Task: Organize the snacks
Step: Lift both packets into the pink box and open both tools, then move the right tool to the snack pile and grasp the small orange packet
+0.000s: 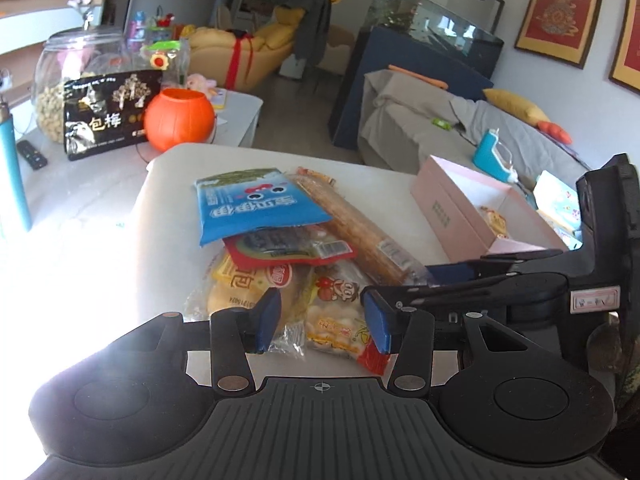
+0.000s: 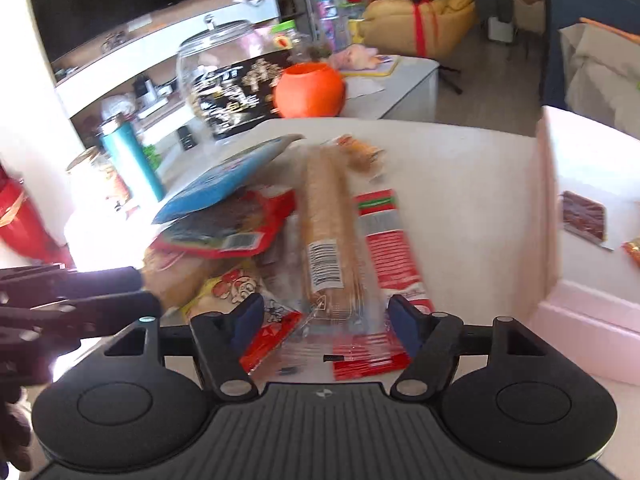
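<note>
Heap of packaged snacks (image 1: 280, 248) on a pale tabletop (image 1: 168, 200), open pink cardboard box (image 1: 448, 216) just beside. Reaching-in step, judged. Left gripper (image 1: 322, 318) and right gripper (image 2: 324, 326) both parted, grasping nothing, poised over wrappers. Next: clamping one packet, carrying boxward.

The snack pile (image 1: 280, 248) crowds the middle of the white table (image 1: 168, 208). Bare tabletop lies open between the pile and the pink box (image 1: 452, 216) on its right. Behind, the orange pot (image 1: 179, 118) and glass jar (image 1: 76, 76) block the far edge.
</note>
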`<state>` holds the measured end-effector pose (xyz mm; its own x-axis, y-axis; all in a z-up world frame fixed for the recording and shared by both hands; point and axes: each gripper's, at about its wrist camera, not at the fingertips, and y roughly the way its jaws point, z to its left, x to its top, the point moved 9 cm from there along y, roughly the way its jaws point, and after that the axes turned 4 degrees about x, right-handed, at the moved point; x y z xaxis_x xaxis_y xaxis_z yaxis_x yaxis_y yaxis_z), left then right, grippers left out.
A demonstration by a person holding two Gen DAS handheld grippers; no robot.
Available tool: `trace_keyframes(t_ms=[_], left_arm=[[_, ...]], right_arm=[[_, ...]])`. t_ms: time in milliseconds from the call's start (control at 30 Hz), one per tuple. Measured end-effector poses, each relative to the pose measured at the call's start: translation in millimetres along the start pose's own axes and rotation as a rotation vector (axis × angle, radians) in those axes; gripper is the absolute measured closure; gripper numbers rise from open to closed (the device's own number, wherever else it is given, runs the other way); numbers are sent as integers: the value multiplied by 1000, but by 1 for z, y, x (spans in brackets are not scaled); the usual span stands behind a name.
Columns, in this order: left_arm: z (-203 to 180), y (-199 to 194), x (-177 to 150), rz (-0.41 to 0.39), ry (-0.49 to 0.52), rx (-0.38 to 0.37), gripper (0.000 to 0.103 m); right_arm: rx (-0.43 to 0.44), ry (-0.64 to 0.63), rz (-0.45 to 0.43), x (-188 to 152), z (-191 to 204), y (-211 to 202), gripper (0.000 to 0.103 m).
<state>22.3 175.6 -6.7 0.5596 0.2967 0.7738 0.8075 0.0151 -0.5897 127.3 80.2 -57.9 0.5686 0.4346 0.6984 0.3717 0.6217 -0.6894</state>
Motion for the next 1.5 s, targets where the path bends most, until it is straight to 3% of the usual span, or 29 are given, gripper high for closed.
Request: trace_keyframes(t_ms=[100,233,400,500,667,833,933,1067,1133,1167,1200,1367,1500], left_arm=[[-10,-4,-6,6,2,-41,52],[-25,-1,-19,65,38,-86,52],[-34,16,-35,124,107,-20,54],[-28,20,-34,120,119,27,54],[-24,18,-26,105,90,8,54],[-37,5,-24,81,82,-143,55],[-36,2,-30,87,89,-157,55],[-19,0,-32,86,42,-147,57],[-12,-1,-32,80,14,-150,57],[-10,-1,-31,77,2,-151,57],[-8,-1,-30,73,-4,-150,57],[-22,0,-19,54,-17,-170,57],[-48,5,-14,63,16,-188,57]], right_arm=[[-42,-91,-8,-3,11,-2,34],[-2,-76,27,-14,10,-11,44],[9,-51,15,-27,5,-31,45],[-7,-39,-48,-17,1,-47,45],[-58,-70,-125,32,-6,-56,45],[-43,-59,-37,106,-20,-3,45],[-92,-15,39,136,-40,54,45],[-99,62,144,144,-57,122,45],[-86,95,174,137,-59,134,55],[-94,74,157,135,-57,130,78],[-86,46,166,132,-53,125,84],[-76,-6,125,111,-43,61,84],[-85,-43,74,75,-44,1,84]])
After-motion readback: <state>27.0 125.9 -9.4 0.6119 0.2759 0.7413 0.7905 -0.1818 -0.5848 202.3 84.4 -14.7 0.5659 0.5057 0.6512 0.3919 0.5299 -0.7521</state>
